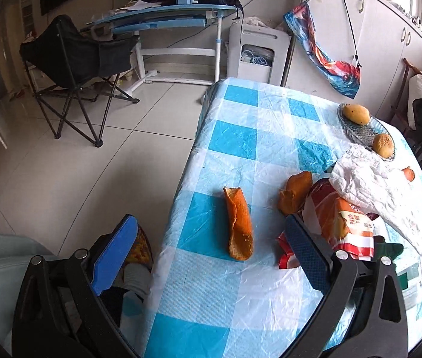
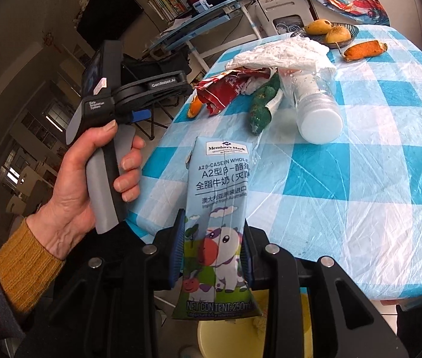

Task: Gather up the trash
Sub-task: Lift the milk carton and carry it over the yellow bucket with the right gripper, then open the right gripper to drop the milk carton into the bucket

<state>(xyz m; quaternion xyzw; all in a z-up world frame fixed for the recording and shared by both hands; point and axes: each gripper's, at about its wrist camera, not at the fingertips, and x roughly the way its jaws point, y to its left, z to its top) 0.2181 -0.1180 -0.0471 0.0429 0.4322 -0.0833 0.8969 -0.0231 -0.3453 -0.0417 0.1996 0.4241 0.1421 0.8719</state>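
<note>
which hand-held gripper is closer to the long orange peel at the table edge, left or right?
Left. The left hand-held gripper is open with the long orange peel just ahead between its fingers. The right hand-held gripper is off the table edge, shut on the milk carton.
</note>
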